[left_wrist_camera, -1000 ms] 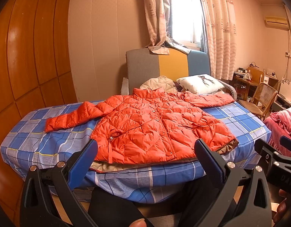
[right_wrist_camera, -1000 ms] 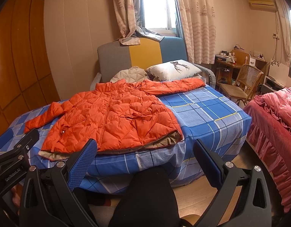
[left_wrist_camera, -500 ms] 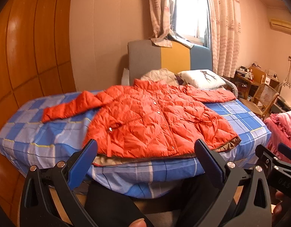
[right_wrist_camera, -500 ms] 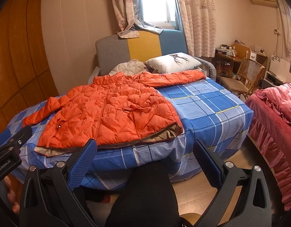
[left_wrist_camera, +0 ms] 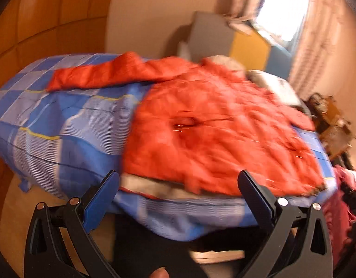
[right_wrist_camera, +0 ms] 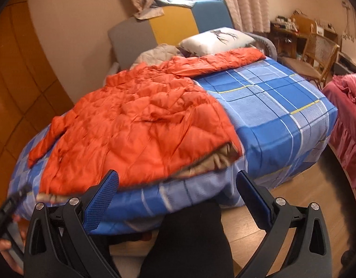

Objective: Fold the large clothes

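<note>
An orange quilted jacket [left_wrist_camera: 212, 127] lies front up and spread flat on the blue checked bed [left_wrist_camera: 69, 134], both sleeves stretched out sideways. Its beige lining shows along the near hem. It also shows in the right wrist view [right_wrist_camera: 136, 129]. My left gripper [left_wrist_camera: 178, 183] is open and empty, just before the near hem. My right gripper [right_wrist_camera: 176, 183] is open and empty, above the bed's near edge by the hem's right corner. The left gripper's body [right_wrist_camera: 6, 208] shows blurred at the left edge of the right wrist view.
A grey, yellow and blue headboard [right_wrist_camera: 168, 25], a white pillow [right_wrist_camera: 217, 38] and a beige garment [right_wrist_camera: 157, 54] sit at the bed's far end. A pink bed [right_wrist_camera: 349, 115] stands right, a wicker chair [right_wrist_camera: 316, 53] and desk behind. Wooden wall panels stand left. The person's dark legs are below.
Both grippers have moved closer to the bed and tilted down toward the jacket's near hem. The left view has swung left and is blurred. The jacket has not moved.
</note>
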Motion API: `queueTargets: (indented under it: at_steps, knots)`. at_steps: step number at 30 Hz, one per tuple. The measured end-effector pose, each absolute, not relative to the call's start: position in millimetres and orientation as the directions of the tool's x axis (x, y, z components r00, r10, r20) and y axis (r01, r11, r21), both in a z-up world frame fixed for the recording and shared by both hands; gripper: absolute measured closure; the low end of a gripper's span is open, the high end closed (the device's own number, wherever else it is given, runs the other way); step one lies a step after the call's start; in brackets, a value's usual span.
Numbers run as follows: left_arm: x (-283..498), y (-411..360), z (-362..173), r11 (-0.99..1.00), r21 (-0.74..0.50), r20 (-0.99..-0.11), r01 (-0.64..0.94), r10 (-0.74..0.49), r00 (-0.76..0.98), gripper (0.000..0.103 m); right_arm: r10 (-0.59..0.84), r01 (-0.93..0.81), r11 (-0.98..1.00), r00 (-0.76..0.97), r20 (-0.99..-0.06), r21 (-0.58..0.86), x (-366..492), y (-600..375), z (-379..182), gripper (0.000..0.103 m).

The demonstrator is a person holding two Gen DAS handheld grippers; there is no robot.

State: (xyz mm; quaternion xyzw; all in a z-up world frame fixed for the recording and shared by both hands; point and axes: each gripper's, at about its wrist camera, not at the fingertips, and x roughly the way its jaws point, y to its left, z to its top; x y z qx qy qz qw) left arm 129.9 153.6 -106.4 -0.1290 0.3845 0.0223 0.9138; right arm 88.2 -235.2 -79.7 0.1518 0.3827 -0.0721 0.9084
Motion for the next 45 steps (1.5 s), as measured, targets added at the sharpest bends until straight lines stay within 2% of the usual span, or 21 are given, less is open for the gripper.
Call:
queueTargets:
  at_steps: [6, 9, 13, 17, 21, 27, 31, 33, 35, 37, 41, 43, 45]
  knots:
    - [170.4, 200.3, -118.9, 0.936, -0.208, -0.762, -0.284, 0.027, 0.647, 0.002, -0.077, 0.278, 0.949, 0.661, -0.746, 0.149, 145.3, -262.4, -75.8, 0.003]
    - [190.2, 217.5, -120.7, 0.919, -0.204, -0.768, -0.339, 0.065, 0.637, 0.002, -0.040, 0.299, 0.930, 0.663, -0.748, 0.216, 175.1, -286.6, -72.8, 0.003]
    - [210.0, 216.7, -113.2, 0.930, -0.183, -0.749, -0.318, 0.078, 0.658, 0.002, 0.021, 0.359, 0.867, 0.666, -0.745, 0.346, 221.3, -326.9, -83.8, 0.003]
    - [226.3, 193.0, -110.8, 0.961, -0.075, -0.728, -0.265, 0.129, 0.673, 0.003, -0.010, 0.409, 0.846, 0.653, -0.757, 0.341, 258.0, -346.8, -98.7, 0.003]
    - [236.9, 189.8, -122.5, 0.961, -0.108, -0.762, -0.254, 0.084, 0.642, 0.017, -0.036, 0.451, 0.831, 0.627, -0.778, 0.325, 298.1, -368.1, -117.8, 0.003]
    - [254.0, 189.7, -121.2, 0.942, -0.124, -0.773, -0.311, 0.105, 0.625, 0.016, -0.078, 0.515, 0.803, 0.591, -0.803, 0.301, 353.9, -404.3, -136.6, 0.003]
    - [265.1, 181.4, -112.3, 0.946, -0.128, -0.759, -0.296, 0.099, 0.644, 0.010, -0.103, 0.550, 0.784, 0.573, -0.813, 0.289, 386.3, -429.4, -144.3, 0.007]
    - [276.0, 176.8, -111.4, 0.951, -0.138, -0.764, -0.275, 0.074, 0.641, 0.010, -0.104, 0.577, 0.757, 0.569, -0.816, 0.306, 401.5, -446.4, -148.6, 0.013]
    - [286.7, 172.2, -113.7, 0.954, -0.146, -0.767, -0.262, 0.058, 0.639, 0.010, -0.123, 0.601, 0.737, 0.569, -0.813, 0.309, 411.8, -460.1, -150.7, 0.014]
    - [298.4, 167.1, -118.3, 0.956, -0.173, -0.772, -0.238, 0.018, 0.635, 0.010, -0.124, 0.618, 0.719, 0.566, -0.815, 0.319, 420.2, -472.9, -154.1, 0.021]
    - [322.0, 153.3, -128.3, 0.961, -0.189, -0.779, -0.200, -0.023, 0.627, 0.011, -0.139, 0.663, 0.667, 0.560, -0.817, 0.341, 433.2, -499.4, -163.3, 0.027]
    - [331.2, 146.6, -134.5, 0.964, -0.183, -0.782, -0.193, -0.024, 0.623, 0.011, -0.141, 0.678, 0.644, 0.560, -0.816, 0.354, 436.5, -508.1, -167.6, 0.034]
    - [337.9, 141.2, -142.2, 0.965, -0.191, -0.781, -0.178, -0.040, 0.623, 0.012, -0.142, 0.695, 0.613, 0.565, -0.813, 0.376, 437.1, -516.7, -172.6, 0.035]
